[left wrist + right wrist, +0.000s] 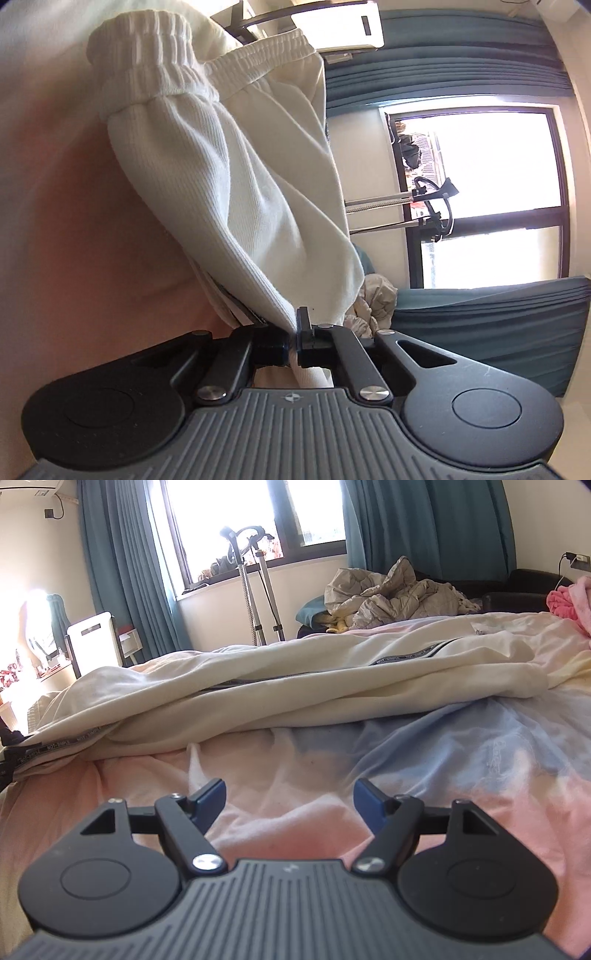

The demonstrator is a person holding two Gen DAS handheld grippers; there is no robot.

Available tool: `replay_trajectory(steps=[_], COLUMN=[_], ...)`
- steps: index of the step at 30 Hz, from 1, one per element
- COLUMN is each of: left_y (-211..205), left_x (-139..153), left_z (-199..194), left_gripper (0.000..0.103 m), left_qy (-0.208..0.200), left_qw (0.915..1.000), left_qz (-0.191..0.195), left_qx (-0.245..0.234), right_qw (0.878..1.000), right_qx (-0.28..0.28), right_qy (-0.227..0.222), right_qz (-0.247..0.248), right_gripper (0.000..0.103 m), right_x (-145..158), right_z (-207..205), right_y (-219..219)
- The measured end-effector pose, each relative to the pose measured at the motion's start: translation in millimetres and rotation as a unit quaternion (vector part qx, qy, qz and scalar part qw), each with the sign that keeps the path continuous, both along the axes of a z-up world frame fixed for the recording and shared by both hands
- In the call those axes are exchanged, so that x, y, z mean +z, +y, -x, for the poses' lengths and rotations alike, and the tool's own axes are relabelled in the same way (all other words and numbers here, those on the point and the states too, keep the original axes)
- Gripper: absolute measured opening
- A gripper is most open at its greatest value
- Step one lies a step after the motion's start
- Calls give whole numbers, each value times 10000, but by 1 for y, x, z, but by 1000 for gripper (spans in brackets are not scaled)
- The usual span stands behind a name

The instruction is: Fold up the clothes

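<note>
Left gripper [295, 341]: we see it clenched on a fold of the cream trousers [236, 177]; the two black fingers meet at about 6 o'clock in the left wrist view, with a strip of white ribbed cloth pinched between them and running down behind the jaws.

Right gripper [289, 799]: released; we see its blue-padded fingers [212, 796] standing wide apart over the bedsheet [424, 746], with nothing between them and no cloth touching them.

Cream trousers, near end: in the left wrist view the garment rises from the jaws toward 11 o'clock; a gathered elastic cuff [147, 48] sits at the top, ribbed and puckered; the cloth below it is a fine vertical rib knit, soft and baggy.

Cream trousers, on the bed: in the right wrist view they lie as a long rumpled roll across the middle, from 9 o'clock to 2 o'clock; a dark printed tape [402, 657] runs along the side seam.

Bedsheet: pastel patches of pink, blue and white; thin, creased, with shallow wrinkles just ahead of the right gripper.

Beyond the bed: a crumpled grey quilted heap [391, 594] at 1 o'clock; teal pleated curtains [122, 565] either side of a bright window [229, 524]; a pink fleecy bundle [569, 598] at 3 o'clock; we cannot tell what the metal stand [255, 590] below the window is.
</note>
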State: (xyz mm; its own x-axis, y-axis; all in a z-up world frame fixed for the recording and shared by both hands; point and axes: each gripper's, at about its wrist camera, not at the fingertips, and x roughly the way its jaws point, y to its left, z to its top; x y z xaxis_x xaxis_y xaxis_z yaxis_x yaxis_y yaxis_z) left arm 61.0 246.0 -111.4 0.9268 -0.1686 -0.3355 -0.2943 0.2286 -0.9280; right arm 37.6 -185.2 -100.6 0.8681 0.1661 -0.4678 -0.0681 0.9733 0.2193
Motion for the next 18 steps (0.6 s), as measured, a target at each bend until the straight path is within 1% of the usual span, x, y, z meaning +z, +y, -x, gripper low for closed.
replay_trajectory(steps=[2, 3, 5, 8, 9, 10, 14, 16, 18], left_y=[2, 3, 9, 19, 20, 22, 22, 22, 22], left_x=[18, 25, 30, 27, 25, 24, 19, 19, 19], left_z=[9, 11, 19, 29, 28, 27, 25, 26, 26], left_gripper=[4, 4, 4, 4, 4, 4, 4, 4, 4], left_qy=[-318, -376, -412, -385, -371, -353, -229, -213, -193], left_qw=[9990, 9984, 9979, 9987, 9991, 9993, 9995, 9994, 9995], left_qz=[-304, -407, -462, -210, -132, -57, 171, 205, 131], left_qx=[79, 111, 187, 248, 177, 121, 149, 192, 220], right_qw=[9999, 9999, 9998, 9996, 9997, 9997, 9995, 9990, 9986], right_qx=[10, 24, 51, 97, 112, 128, 270, 294, 309], right_qy=[2, -2, -16, -88, -101, -101, -58, -62, -83], right_qz=[114, 141, 194, 245, 215, 166, -169, -323, -429], right_gripper=[77, 77, 77, 77, 77, 77, 77, 77, 77], right_x=[-1, -1, 0, 2, 3, 3, 6, 11, 20], right_z=[0, 0, 0, 1, 2, 2, -3, -11, -27], right_y=[4, 6, 9, 12, 12, 12, 10, 9, 8])
